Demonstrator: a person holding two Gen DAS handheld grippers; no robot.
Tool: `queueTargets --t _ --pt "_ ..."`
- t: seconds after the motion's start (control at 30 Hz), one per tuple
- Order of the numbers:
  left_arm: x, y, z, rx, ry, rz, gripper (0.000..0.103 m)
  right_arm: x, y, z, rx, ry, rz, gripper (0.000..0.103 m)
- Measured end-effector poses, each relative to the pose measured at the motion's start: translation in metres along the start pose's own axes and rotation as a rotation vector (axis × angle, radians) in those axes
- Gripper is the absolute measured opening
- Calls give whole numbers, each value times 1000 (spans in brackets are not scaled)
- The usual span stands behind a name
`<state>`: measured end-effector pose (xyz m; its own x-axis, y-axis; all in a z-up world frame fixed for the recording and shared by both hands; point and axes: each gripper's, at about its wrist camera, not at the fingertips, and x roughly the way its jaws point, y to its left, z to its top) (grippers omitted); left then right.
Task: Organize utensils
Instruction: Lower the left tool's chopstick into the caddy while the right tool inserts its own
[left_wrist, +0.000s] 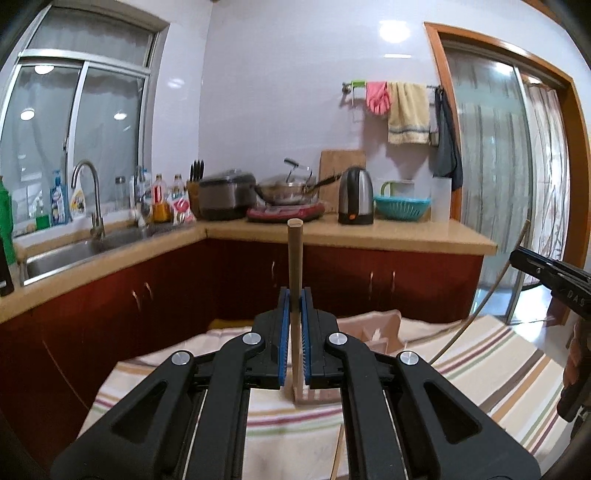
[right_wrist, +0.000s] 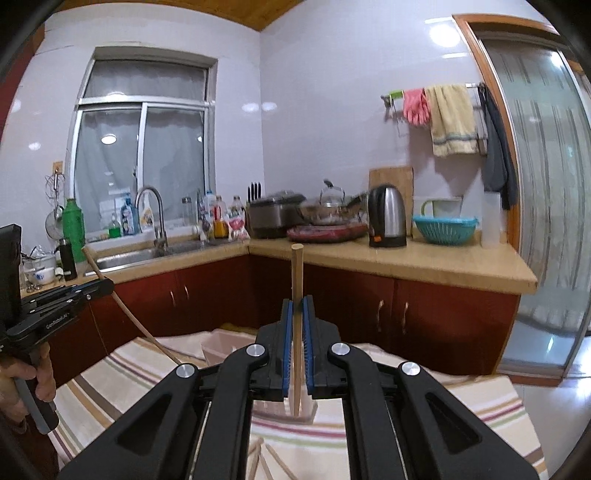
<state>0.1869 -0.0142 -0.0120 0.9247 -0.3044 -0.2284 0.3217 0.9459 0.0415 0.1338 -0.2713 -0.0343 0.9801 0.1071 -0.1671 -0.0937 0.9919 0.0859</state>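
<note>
While raised over striped cloth (left_wrist: 498, 362), each hand-held gripper (left_wrist: 295, 295) (right_wrist: 297, 306) clamps upright chopstick (left_wrist: 295, 258) (right_wrist: 296, 273).

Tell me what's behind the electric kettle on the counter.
A wooden cutting board stands against the wall behind the kettle. Only its upper part shows; the kettle covers the lower part, so its base can't be seen.

Black left gripper with blue pads (left_wrist: 295, 295) clamped on a slim wooden chopstick (left_wrist: 294, 254), held upright above a striped cloth-covered table (left_wrist: 498, 362). Pale pink plastic organizer box (left_wrist: 384, 328) sits behind. Second black gripper (left_wrist: 546, 273) at right edge.
</note>
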Motion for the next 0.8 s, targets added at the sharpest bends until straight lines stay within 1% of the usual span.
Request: queueTargets --t 0.1,0.27,0.37,0.47,0.6,0.7,0.8 --pt "-1 -1 16 -5 -40 -8 6 4 2 12 -8 -37 4 6" --pt "7 -2 41 -16 -90 -18 6 18 0 25 4 -66 12 6" --pt "21 -4 54 -20 -110 -19 6 32 -2 31 13 -67 21 6" --pt "35 -5 60 -28 -116 -28 6 49 -4 32 19 -58 26 6" --pt "60 -11 58 -32 -100 -43 6 67 -4 25 35 -32 32 6" --pt "82 -14 46 -34 -55 -57 6 84 -5 14 46 7 38 6" --pt "104 -14 26 -38 3 -59 6 101 -6 -1 58 53 46 6"
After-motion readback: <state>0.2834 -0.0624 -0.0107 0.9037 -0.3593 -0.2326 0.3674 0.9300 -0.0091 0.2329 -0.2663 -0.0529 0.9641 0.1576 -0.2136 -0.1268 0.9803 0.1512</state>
